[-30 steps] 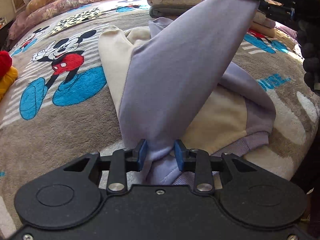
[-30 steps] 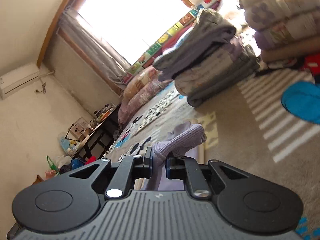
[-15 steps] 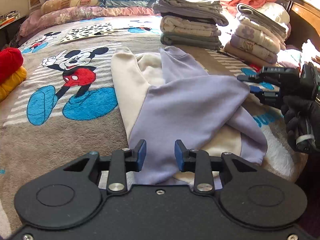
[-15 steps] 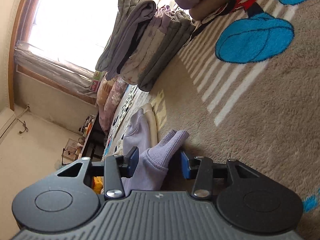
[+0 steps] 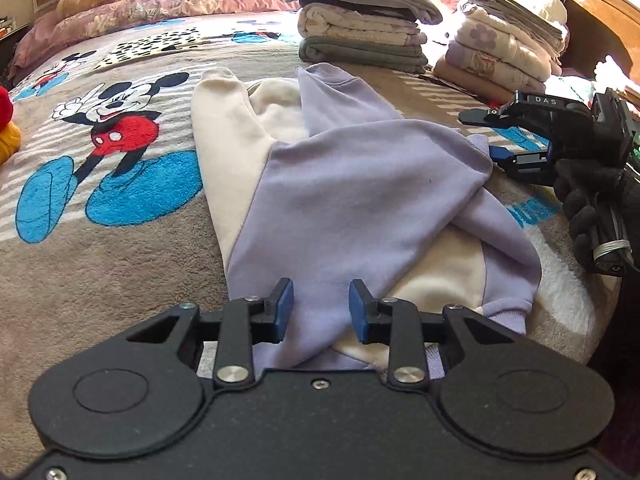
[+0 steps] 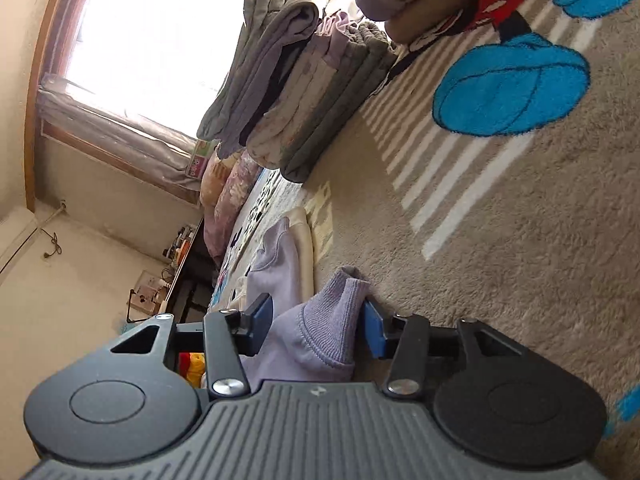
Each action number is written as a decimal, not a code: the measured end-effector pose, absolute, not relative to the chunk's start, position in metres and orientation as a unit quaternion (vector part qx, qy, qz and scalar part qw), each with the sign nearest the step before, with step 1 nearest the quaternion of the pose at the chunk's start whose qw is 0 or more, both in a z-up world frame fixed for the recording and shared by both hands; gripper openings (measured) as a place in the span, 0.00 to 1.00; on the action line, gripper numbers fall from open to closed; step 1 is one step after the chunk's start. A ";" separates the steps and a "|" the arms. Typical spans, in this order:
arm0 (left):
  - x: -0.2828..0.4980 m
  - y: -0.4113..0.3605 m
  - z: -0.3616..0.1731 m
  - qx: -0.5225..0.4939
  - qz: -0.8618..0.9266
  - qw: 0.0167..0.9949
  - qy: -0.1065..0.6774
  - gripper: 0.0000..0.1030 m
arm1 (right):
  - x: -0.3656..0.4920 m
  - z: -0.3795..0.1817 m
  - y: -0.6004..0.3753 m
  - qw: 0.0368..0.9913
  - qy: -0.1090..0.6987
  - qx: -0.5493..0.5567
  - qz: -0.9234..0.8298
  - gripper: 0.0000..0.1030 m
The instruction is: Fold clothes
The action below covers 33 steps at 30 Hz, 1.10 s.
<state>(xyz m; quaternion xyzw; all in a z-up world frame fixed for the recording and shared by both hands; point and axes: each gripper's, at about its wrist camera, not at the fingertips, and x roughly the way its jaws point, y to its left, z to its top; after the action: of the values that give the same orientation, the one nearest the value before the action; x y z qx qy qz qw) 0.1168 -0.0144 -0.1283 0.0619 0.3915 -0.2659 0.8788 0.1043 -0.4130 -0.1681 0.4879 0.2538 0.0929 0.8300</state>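
Lilac cuff [image 6: 336, 320] lies loose between the opening jaws of the right hand-held gripper [image 6: 318, 326]; pulling back could snag it, undoing the sweatshirt [image 5: 360, 192] fold. Left hand-held gripper [image 5: 320, 306] stands spread.

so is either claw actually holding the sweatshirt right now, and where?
Neither. The right claw is opening, the sweatshirt's purple cuff loose between its pads. The left claw stands open over the purple fabric, not pinching it.
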 end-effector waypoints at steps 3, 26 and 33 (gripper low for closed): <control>0.116 -0.014 -0.129 0.061 -0.267 0.879 0.391 0.28 | 0.117 -0.164 -0.404 0.851 0.274 0.437 0.098 0.33; 0.077 -0.006 -0.104 0.131 -0.354 0.875 0.305 0.46 | 0.090 -0.157 -0.402 0.842 0.282 0.459 0.034 0.50; 0.059 0.009 -0.102 0.180 -0.375 0.868 0.272 0.52 | 0.095 -0.161 -0.394 0.840 0.269 0.469 0.041 0.17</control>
<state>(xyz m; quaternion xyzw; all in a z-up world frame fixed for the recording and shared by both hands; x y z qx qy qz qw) 0.0591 0.0094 -0.1024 0.1799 0.2723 -0.3746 0.8679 0.0950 -0.3939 -0.1614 0.4689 0.2692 0.0410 0.8402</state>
